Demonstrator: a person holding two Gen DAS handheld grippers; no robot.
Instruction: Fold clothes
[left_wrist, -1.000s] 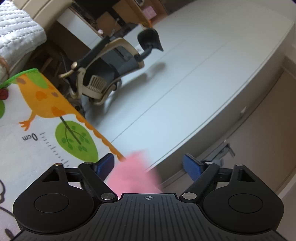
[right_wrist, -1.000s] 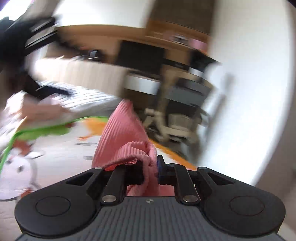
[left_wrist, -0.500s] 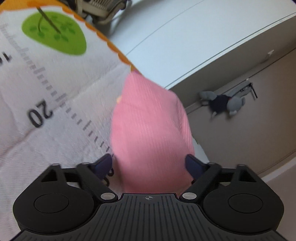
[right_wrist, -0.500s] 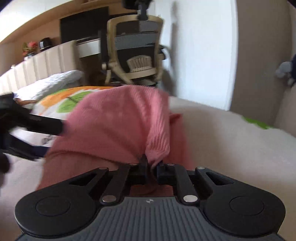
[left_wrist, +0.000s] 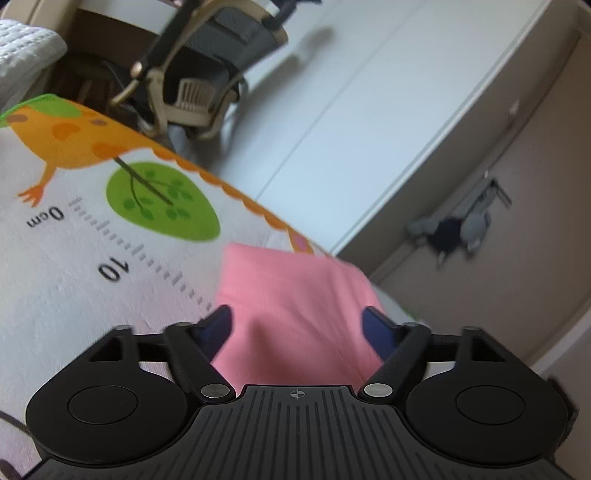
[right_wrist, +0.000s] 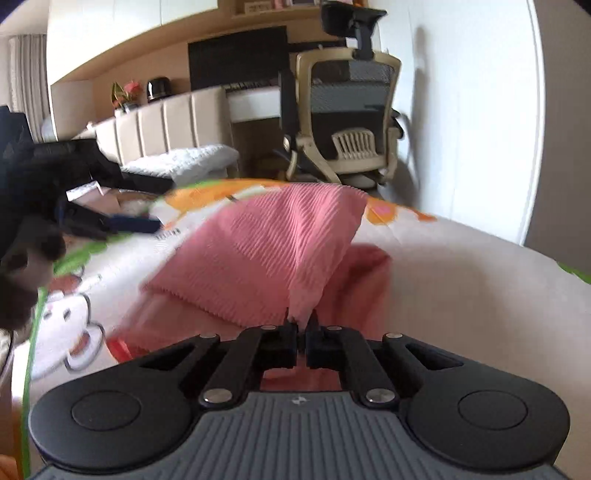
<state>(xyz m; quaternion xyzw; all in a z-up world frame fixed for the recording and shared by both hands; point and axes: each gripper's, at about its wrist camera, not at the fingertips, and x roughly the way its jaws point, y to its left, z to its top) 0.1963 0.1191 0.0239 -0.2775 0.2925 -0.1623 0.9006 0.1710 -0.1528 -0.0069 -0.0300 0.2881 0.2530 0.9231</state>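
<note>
Since half a second ago your left gripper (left_wrist: 295, 325) has pulled back and tilted up — the printed ruler on the mat (left_wrist: 74, 258) now reads near 10 where it read 20, and the office chair (left_wrist: 207, 74) is back in view. On the right, the pink garment (right_wrist: 266, 251) has settled from a raised hump into a flatter flap.

Starting at the left: your left gripper's jaws stand wide, its blue pads either side of the pink cloth and gripping nothing. In the right wrist view that gripper sits at the far left, well off the garment.

The garment lies on the mat, one ribbed layer folded over a lower one. Your right gripper (right_wrist: 301, 328) has its jaws pinched narrow on the near edge of that upper layer, which lifts in a tent toward it.

The risk is in that single pinch — pull further and the lower layer, which nothing pins, may drag along and skew the fold. Let go while the flap is raised and it could fall crooked.
</note>
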